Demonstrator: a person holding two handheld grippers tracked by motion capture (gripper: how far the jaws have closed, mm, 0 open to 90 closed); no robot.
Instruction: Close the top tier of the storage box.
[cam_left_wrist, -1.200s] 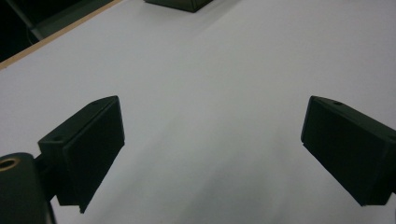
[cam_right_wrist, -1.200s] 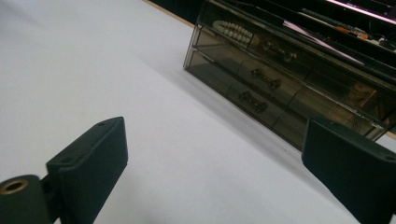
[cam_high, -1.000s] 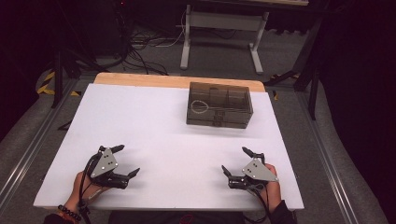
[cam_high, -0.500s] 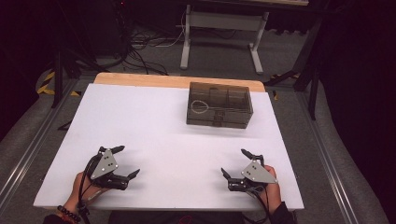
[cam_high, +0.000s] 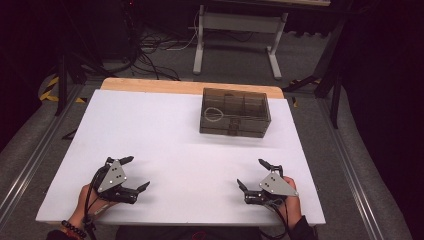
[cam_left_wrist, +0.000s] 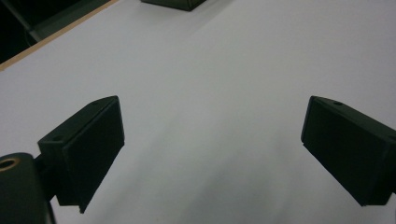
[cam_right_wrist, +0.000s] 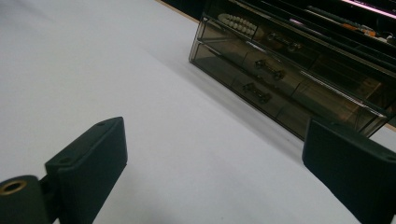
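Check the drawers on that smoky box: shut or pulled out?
Shut. In the right gripper view both drawer fronts of the box sit flush, handles in line; beads show inside.

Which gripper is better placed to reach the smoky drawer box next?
Probably the right gripper: the drawer box sits on the table's far right, more nearly ahead of it. The left gripper would have to cross over. Both are open and empty.

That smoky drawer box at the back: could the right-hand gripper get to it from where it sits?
Probably yes. The right gripper is open, and bare white table lies between it and the drawer box.
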